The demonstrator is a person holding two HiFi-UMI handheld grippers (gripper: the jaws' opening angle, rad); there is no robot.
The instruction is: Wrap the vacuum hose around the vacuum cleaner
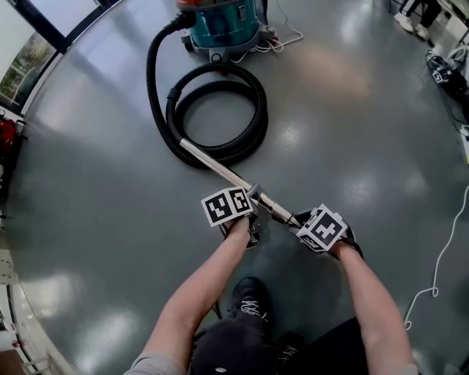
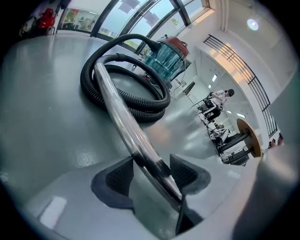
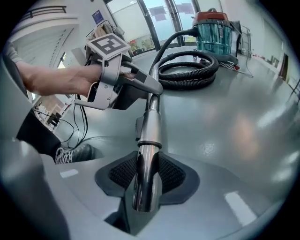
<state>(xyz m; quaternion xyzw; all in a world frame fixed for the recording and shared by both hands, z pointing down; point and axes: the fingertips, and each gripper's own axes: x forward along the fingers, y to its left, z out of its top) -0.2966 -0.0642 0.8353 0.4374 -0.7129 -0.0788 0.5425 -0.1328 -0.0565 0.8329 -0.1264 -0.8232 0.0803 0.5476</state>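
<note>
Bare left forearm and right forearm reach forward and down; the left gripper and, behind it, the right gripper each clamp the metal tube.

Vac cleaner at far end of floor, hose coiled just in front; tube runs back thru L gripper, then R gripper.

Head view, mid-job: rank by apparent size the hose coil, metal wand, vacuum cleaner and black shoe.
1. hose coil: largest.
2. vacuum cleaner: cut off by the top edge, so unsure against the wand.
3. metal wand: long but thin.
4. black shoe: smallest.
</note>
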